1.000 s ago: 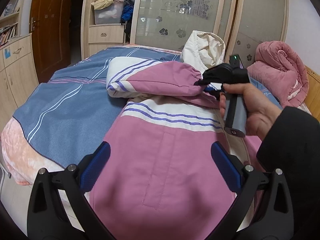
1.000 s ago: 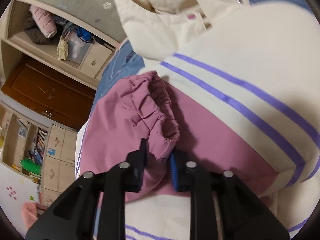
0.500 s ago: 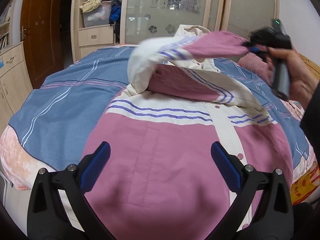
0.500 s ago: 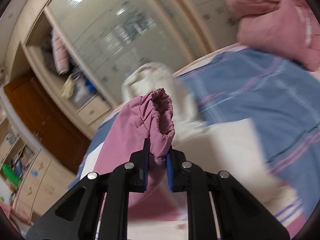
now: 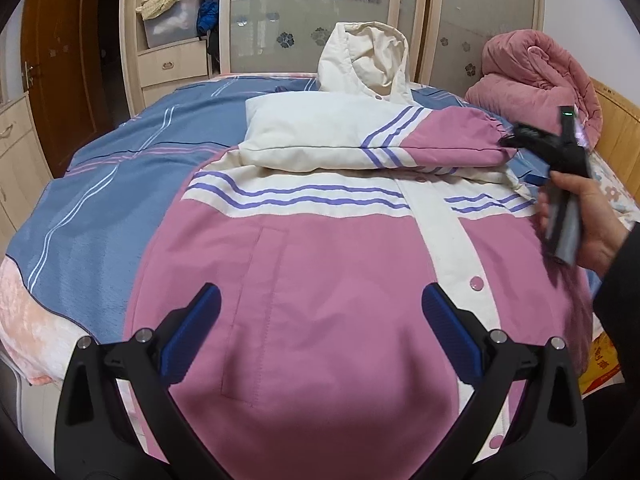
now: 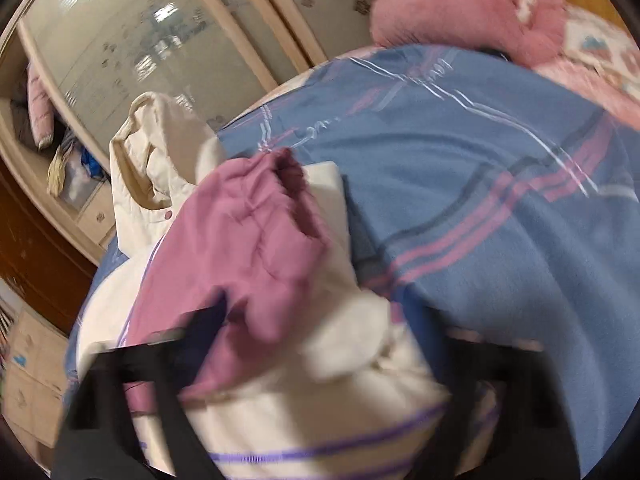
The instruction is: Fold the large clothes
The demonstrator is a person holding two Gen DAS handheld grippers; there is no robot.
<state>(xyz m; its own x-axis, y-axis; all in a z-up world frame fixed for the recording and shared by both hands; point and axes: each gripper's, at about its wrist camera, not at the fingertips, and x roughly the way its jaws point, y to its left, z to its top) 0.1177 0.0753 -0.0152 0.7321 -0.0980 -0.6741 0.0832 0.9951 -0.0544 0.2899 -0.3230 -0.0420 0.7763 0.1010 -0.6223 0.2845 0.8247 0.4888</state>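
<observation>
A pink and cream hooded jacket (image 5: 320, 264) with purple stripes lies face up on the bed. Its left sleeve (image 5: 360, 140) is folded across the chest, pink cuff (image 5: 490, 130) at the right. My left gripper (image 5: 320, 320) is open and empty, hovering over the jacket's lower front. My right gripper (image 5: 520, 140) shows in the left wrist view just right of the cuff. In the blurred right wrist view my right gripper (image 6: 320, 320) has its jaws wide apart, with the sleeve cuff (image 6: 280, 200) lying loose ahead of them.
The bed has a blue striped cover (image 5: 112, 184). A rolled pink quilt (image 5: 536, 76) sits at the bed's back right. A wardrobe with frosted sliding doors (image 5: 320, 8) and an open shelf of clothes (image 5: 176, 12) stands behind. Cabinets (image 5: 16, 148) line the left wall.
My right gripper carried the sleeve cuff across the jacket to the right, laid the sleeve flat over the chest, then opened and let the cuff go. My left gripper stayed open.
</observation>
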